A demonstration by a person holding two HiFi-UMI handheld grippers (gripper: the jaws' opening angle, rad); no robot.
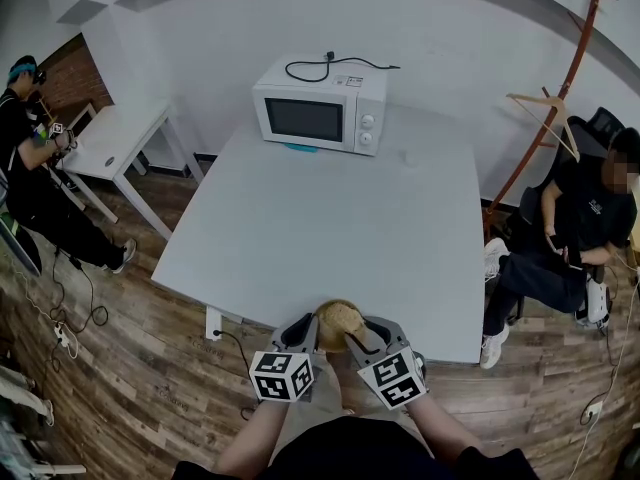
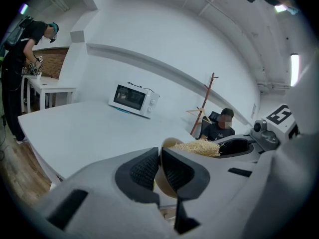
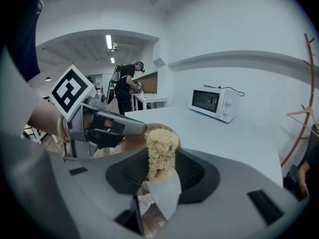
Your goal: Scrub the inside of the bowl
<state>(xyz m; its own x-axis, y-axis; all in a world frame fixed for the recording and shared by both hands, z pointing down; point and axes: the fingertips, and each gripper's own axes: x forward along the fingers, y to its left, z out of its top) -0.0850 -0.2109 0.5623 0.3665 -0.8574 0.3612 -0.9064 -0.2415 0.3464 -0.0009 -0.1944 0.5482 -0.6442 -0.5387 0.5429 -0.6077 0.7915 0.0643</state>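
At the near edge of the table (image 1: 320,218), the left gripper (image 2: 159,171) clamps the wall of the bowl (image 3: 133,142) between its jaws, while the right gripper (image 3: 160,171) pinches a straw-coloured scrubber (image 3: 160,148), its tuft inside the bowl.

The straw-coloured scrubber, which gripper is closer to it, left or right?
Right. The right gripper is shut on the scrubber, holding it inside the bowl; the left gripper is shut on the bowl's rim, beside the scrubber.
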